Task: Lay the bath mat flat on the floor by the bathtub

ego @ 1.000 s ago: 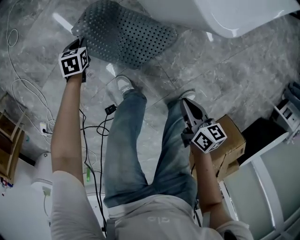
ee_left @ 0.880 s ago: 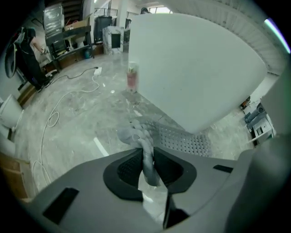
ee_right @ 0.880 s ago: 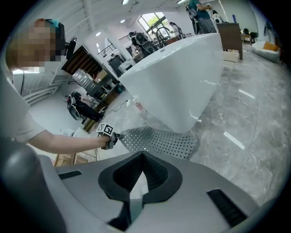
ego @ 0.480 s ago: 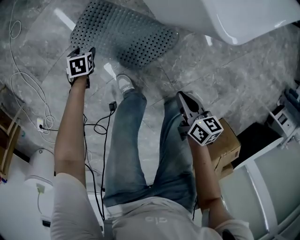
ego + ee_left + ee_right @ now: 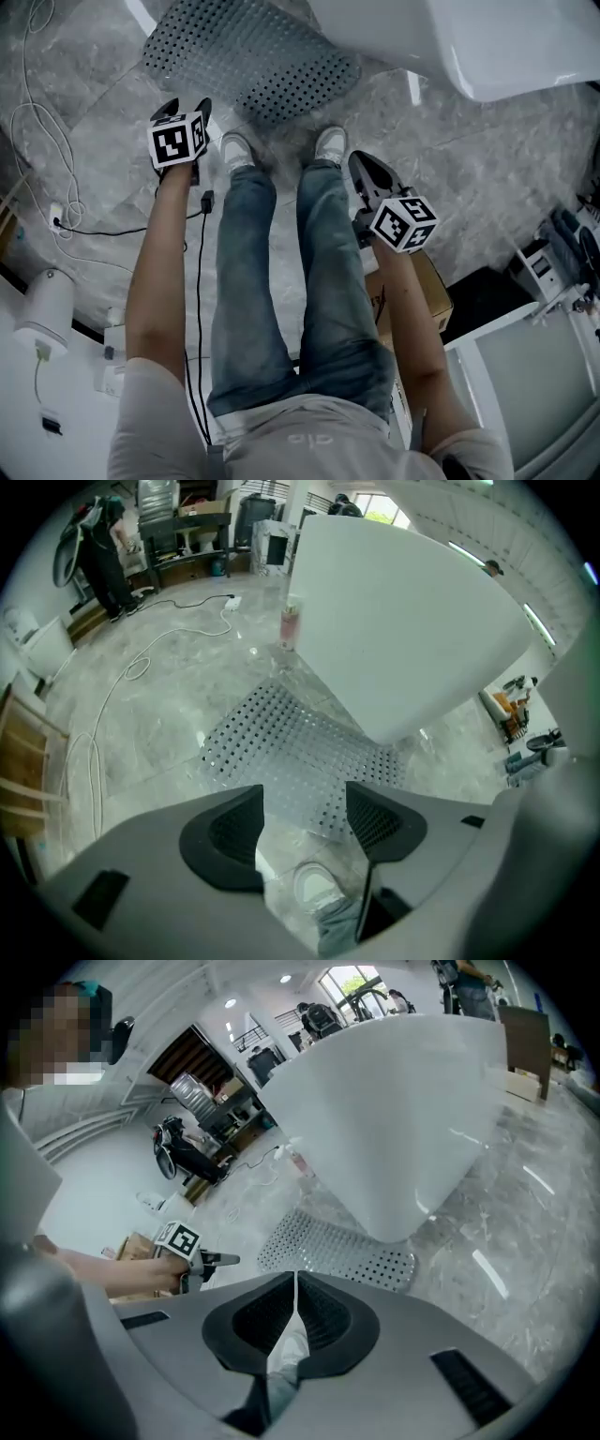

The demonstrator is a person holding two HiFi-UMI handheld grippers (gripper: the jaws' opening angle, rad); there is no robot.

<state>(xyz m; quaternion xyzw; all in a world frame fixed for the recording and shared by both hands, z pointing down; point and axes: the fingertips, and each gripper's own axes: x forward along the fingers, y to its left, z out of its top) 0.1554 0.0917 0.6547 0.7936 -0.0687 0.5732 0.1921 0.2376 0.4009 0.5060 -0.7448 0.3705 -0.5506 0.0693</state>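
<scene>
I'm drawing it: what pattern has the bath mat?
The bath mat is grey with rows of small dots; head view.

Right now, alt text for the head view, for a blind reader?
A grey perforated bath mat lies flat on the grey marble floor beside a white bathtub. The person standing before it holds the left gripper, jaws just opened and empty, and shut right gripper.

- Closed off on the far side by the bathtub [image 5: 487, 47], standing over the far edge of the bath mat [image 5: 248, 56].
- Bare floor [image 5: 497, 178] open at right, between bathtub and cardboard box [image 5: 422, 291].
- Cardboard box close beside the right leg, narrowing that side.
- Cables [image 5: 200, 300] strung over the floor at left, one alongside the left leg.
- Shoes [image 5: 236, 148] just beside the mat's near edge.
</scene>
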